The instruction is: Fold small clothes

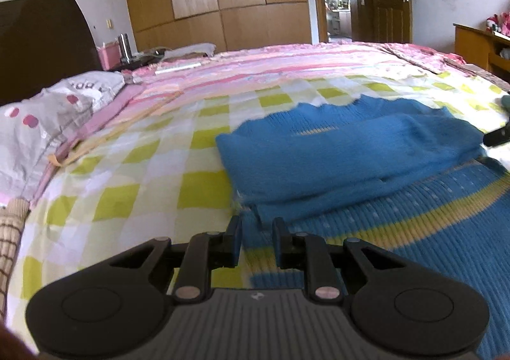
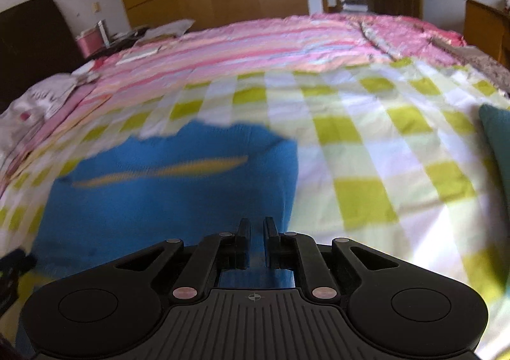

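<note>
Your left gripper point(image 1: 256, 229) hovered narrowly parted at the blue sweater point(image 1: 350, 162) edge, holding nothing; your right gripper point(image 2: 256, 229) (jaws narrow, empty) sat over it, sweater at twelve o'clock on the bed point(image 2: 366, 149).

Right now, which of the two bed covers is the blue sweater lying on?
The green-and-white checked sheet in the foreground; the blue sweater rests on it. The pink striped cover lies farther back, without the sweater.

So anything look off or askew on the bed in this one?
Nothing stands out. The blue sweater lies on the checked sheet with a sleeve folded across its body, fairly neat. Both grippers, left and right, hover over it with a narrow gap between the jaws and nothing in them. The right view is blurred.
</note>
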A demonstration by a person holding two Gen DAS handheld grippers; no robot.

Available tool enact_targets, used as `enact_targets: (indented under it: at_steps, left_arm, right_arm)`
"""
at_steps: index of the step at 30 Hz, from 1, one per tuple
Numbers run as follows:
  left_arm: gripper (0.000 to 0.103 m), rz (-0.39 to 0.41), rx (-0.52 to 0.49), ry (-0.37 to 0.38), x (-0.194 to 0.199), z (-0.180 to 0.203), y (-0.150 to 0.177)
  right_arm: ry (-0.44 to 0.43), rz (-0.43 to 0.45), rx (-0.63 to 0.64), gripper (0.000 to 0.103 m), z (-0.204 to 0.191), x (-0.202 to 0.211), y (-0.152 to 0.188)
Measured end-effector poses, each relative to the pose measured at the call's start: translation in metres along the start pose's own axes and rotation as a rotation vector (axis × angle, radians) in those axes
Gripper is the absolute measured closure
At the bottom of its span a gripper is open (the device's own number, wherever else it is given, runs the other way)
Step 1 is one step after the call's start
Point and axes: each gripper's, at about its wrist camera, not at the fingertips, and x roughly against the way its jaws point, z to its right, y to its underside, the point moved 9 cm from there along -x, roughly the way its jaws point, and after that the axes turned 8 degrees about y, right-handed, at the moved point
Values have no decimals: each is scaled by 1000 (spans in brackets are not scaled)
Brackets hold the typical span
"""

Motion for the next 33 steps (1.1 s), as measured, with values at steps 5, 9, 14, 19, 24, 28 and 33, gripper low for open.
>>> enact_targets:
  at_steps: [5, 9, 14, 19, 24, 28, 33]
  left_arm:
    - [75, -55, -29, 24, 12, 11, 18]
    - [75, -86, -38, 33, 21, 18, 30]
    - [73, -111, -53, 34, 35, 24, 41]
    - [72, -135, -68, 29, 48, 30, 52]
    - [67, -161, -74, 15, 62, 33, 62]
    - [66, -191, -60, 26, 72, 35, 71]
    - [66, -221, -32, 33, 84, 36, 80]
  right_arm:
    - [-20, -57, -1, 92, 3, 14, 35]
    - [-26, -73, -12, 91, 9, 26, 53]
    - [-42, -77, -24, 91, 13, 42, 69]
    - [-51, -97, -13, 90, 15, 53, 87]
    - [-60, -123, -2, 88, 18, 63, 107]
    - [-70, -119, -10, 88, 22, 71, 116]
    - [-85, -123, -25, 88, 26, 81, 123]
